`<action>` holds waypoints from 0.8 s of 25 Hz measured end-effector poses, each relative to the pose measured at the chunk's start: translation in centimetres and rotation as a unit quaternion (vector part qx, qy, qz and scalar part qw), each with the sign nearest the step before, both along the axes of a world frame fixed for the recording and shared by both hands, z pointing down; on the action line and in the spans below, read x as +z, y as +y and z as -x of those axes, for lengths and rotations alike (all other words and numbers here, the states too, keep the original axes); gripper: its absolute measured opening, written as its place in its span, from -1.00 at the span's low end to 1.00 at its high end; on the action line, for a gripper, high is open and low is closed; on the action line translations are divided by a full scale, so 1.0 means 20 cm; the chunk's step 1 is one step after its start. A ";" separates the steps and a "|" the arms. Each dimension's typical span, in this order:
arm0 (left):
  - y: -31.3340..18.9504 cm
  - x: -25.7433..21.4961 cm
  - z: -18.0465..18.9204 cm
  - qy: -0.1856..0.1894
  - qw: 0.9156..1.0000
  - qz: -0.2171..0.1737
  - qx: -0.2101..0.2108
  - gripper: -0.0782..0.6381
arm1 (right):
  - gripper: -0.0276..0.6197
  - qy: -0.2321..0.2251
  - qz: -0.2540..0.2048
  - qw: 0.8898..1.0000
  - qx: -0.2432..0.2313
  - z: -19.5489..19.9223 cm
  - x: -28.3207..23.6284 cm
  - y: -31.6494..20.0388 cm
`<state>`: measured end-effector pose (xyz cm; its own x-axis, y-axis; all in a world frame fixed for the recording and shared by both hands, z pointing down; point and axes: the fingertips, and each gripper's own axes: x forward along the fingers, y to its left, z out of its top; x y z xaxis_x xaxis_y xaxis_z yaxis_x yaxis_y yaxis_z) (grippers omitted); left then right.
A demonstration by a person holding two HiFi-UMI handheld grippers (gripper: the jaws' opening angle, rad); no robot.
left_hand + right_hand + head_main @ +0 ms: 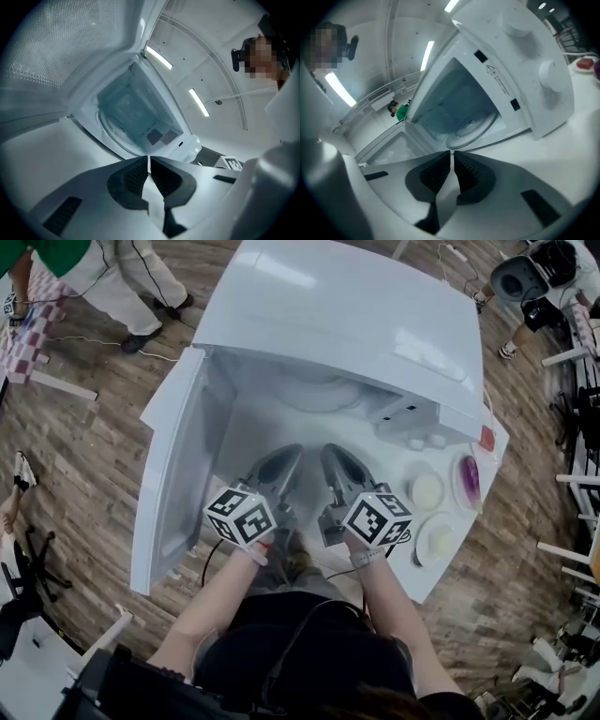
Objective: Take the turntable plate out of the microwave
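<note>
My left gripper (287, 457) and right gripper (332, 457) are closed, empty; the plate (319, 390) lies at twelve o'clock, equally near both.

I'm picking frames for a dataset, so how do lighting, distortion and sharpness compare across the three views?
Head view: barrel-curved edges, soft sheen on the microwave top, evenly lit. Left gripper view: fisheye with dark corners, ceiling lights glaring, turntable plate dim and bluish. Right gripper view: same fisheye, cavity shaded, right tongs close up and slightly soft.
</note>
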<state>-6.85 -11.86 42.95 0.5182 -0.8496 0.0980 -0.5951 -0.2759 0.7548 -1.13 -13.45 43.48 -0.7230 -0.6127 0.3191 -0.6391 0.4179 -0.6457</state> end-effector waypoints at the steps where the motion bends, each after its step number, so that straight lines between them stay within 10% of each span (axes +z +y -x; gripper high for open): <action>1: -0.01 0.01 0.01 0.004 1.000 0.004 0.000 -0.75 | -0.85 -0.013 0.017 1.000 0.017 0.00 0.02 -0.03; 13: -0.22 0.12 0.09 0.108 0.991 0.072 -0.028 -0.74 | -0.50 -0.198 0.164 0.953 0.160 -0.01 0.17 -0.34; 20: -0.27 0.17 0.08 0.156 0.982 0.099 -0.025 -0.50 | -0.49 -0.227 0.201 0.936 0.181 0.02 0.21 -0.40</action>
<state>-8.36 -17.23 46.29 0.5076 -0.8551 0.1056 -0.3345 -0.0826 0.9388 -1.53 -21.50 47.70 -0.6075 -0.7409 0.2863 -0.3136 -0.1075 -0.9435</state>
